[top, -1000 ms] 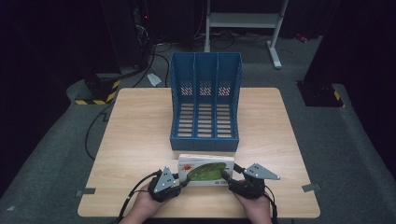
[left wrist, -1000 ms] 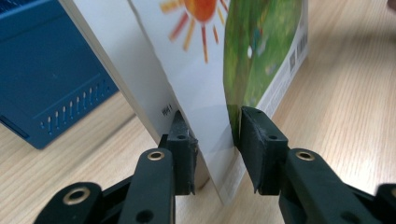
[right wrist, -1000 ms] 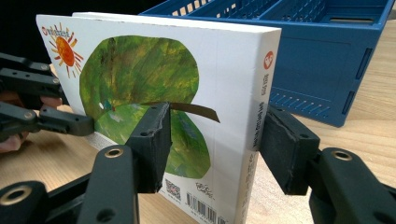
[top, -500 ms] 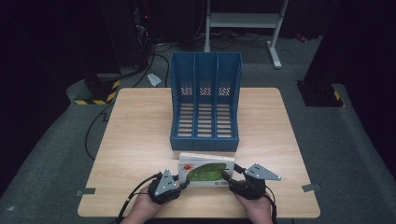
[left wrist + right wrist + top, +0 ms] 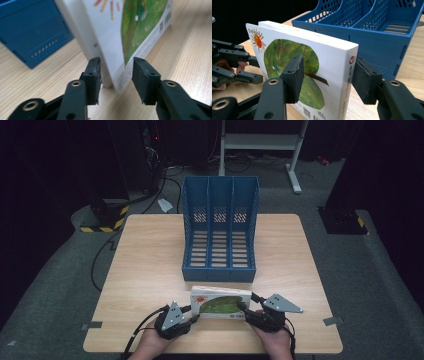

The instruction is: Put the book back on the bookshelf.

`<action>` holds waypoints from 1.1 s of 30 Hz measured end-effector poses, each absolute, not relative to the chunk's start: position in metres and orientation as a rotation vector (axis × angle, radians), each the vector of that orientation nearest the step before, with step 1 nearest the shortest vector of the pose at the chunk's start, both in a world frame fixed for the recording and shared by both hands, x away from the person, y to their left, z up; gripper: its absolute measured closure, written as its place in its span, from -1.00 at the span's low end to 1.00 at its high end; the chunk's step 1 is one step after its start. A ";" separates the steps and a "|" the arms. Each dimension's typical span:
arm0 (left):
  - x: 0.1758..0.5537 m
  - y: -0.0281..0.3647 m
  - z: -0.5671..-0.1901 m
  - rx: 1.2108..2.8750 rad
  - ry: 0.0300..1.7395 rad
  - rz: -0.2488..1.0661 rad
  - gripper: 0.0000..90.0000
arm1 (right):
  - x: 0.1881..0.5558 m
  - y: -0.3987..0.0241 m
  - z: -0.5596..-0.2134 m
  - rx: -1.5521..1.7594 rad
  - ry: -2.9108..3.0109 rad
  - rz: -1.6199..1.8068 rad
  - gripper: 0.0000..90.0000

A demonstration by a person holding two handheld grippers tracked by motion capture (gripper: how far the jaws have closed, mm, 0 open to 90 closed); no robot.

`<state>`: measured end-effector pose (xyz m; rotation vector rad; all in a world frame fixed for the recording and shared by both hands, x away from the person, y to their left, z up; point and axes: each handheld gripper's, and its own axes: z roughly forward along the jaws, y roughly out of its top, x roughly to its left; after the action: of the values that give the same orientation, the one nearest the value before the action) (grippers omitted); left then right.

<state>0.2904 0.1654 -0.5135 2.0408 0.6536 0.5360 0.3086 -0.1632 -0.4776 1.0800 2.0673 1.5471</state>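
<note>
Left gripper (image 5: 116, 75) has just been opening: its jaws now stand off either side of the picture book's (image 5: 220, 302) corner, pads clear of the cover. Right gripper (image 5: 327, 80) is clamped on the book's spine end, one pad on the green cover, the other behind. The book stands on edge on the wooden table (image 5: 150, 270), just before the blue file rack (image 5: 220, 232).

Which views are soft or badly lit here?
High view: table evenly lit, surroundings nearly black, picture mildly soft. Left gripper view: book cover and blue file rack blurred at close range, jaws sharper. Right gripper view: book fairly sharp, rack softer, background black.
</note>
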 end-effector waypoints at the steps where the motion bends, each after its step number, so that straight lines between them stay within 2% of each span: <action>1: 0.290 0.166 -0.513 2.038 0.661 0.538 0.21 | 0.309 -0.163 -0.477 1.072 2.065 1.550 0.01; 8: 0.293 0.171 -0.510 1.974 0.732 0.535 -0.14 | 0.307 -0.163 -0.476 1.050 2.060 1.552 0.03; 14: 0.298 0.172 -0.504 1.862 0.815 0.482 -0.35 | 0.306 -0.163 -0.477 1.039 2.060 1.554 0.03; 19: 0.305 0.167 -0.507 1.875 0.825 0.454 -0.47 | 0.306 -0.162 -0.481 1.038 2.081 1.563 -0.02; 23: 0.307 0.160 -0.507 1.875 0.820 0.425 -0.43 | 0.307 -0.159 -0.487 1.038 2.129 1.541 -0.07; 27: 0.306 0.156 -0.506 1.894 0.796 0.417 -0.20 | 0.306 -0.157 -0.488 1.037 2.134 1.531 -0.09; 30: 0.306 0.150 -0.506 1.936 0.795 0.501 0.11 | 0.305 -0.155 -0.487 1.038 2.127 1.522 -0.05; 33: 0.310 0.150 -0.505 1.934 0.807 0.502 0.14 | 0.304 -0.152 -0.486 1.032 2.117 1.481 0.02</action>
<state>0.3099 0.1501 -0.5051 1.9341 0.8074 0.5017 0.3043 -0.1522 -0.4862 1.0321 2.1173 1.4808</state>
